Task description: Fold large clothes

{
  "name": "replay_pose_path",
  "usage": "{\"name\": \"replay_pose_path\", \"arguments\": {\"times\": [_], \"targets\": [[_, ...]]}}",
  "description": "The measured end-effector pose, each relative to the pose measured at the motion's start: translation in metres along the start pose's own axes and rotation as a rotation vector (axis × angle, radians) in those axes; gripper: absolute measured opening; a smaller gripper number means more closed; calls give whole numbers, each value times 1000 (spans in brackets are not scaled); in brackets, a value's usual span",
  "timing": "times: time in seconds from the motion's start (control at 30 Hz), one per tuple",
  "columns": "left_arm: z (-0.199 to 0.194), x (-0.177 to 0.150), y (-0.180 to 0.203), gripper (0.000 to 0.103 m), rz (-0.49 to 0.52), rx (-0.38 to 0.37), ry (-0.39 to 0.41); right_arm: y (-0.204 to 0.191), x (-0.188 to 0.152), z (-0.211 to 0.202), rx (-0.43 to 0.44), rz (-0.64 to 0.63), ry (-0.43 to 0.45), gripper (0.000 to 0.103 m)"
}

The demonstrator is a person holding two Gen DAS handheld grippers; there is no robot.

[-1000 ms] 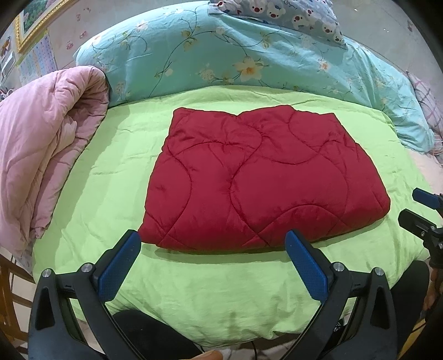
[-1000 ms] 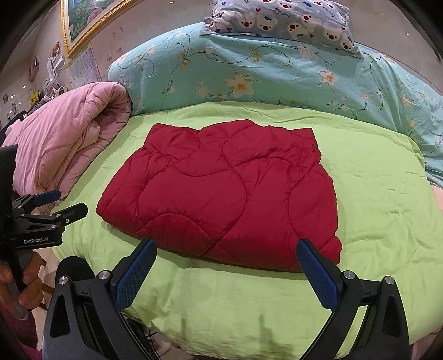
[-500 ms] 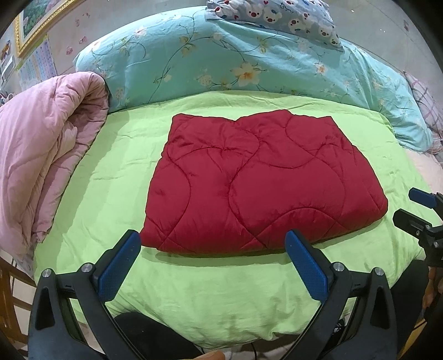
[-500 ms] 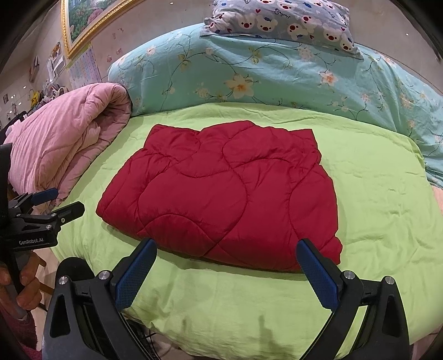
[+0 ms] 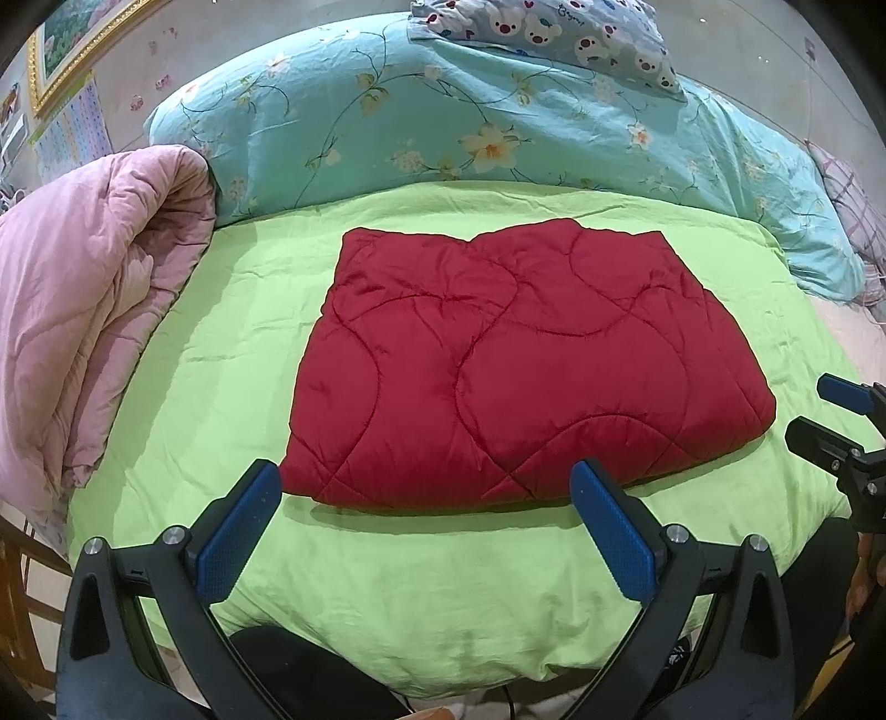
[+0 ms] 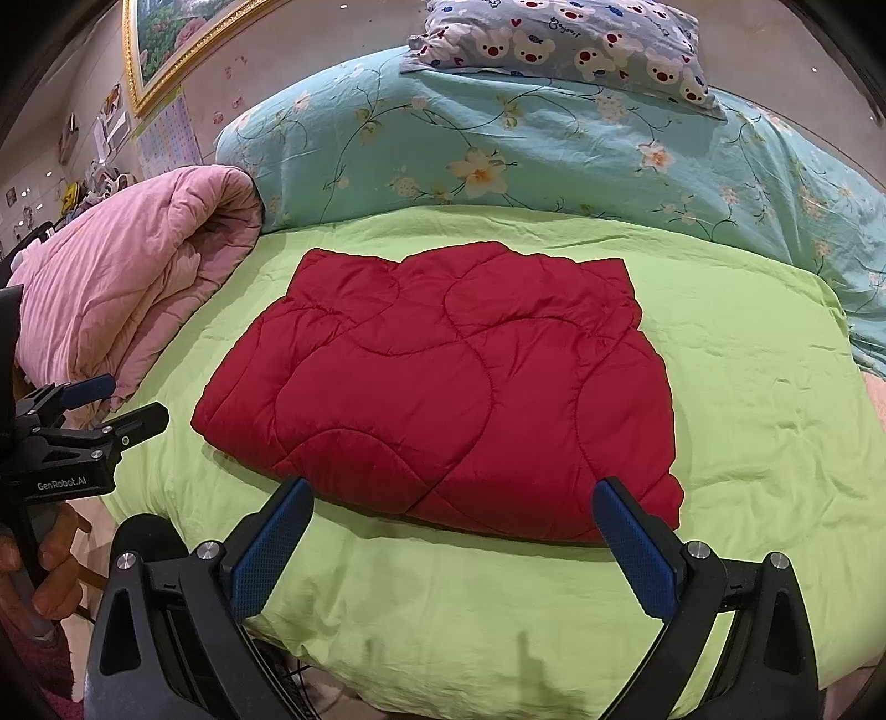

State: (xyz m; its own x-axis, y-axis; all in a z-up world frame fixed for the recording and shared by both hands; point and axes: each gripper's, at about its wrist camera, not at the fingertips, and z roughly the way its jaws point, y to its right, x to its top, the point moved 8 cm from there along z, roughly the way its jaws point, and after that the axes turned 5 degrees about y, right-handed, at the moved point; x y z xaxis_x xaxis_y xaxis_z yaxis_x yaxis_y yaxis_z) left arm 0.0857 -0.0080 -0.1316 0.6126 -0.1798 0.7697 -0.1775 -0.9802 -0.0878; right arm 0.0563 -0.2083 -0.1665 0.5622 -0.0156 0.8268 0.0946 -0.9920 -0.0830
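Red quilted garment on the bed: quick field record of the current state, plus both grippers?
item: red quilted padded garment, folded into a compact rectangle
support: lime green bedsheet, garment lies flat near its middle
left of garment: pink quilted comforter, bunched, apart from it
behind: teal floral duvet, bear-print pillow on top
left gripper: open, holds nothing, short of near edge
right gripper: open, holds nothing, short of near edge

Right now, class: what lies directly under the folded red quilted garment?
The red quilted garment rests on the lime-green bed cover, which shows all round it. Whatever lies beneath the garment's own folds is hidden.
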Motion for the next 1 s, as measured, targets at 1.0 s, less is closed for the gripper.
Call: {"name": "replay_pose_path", "arguments": {"times": [1.0], "targets": [[2,-2,3,103,5,-19,-7,-1,-3,-3,-14,8,-1,102]]}}
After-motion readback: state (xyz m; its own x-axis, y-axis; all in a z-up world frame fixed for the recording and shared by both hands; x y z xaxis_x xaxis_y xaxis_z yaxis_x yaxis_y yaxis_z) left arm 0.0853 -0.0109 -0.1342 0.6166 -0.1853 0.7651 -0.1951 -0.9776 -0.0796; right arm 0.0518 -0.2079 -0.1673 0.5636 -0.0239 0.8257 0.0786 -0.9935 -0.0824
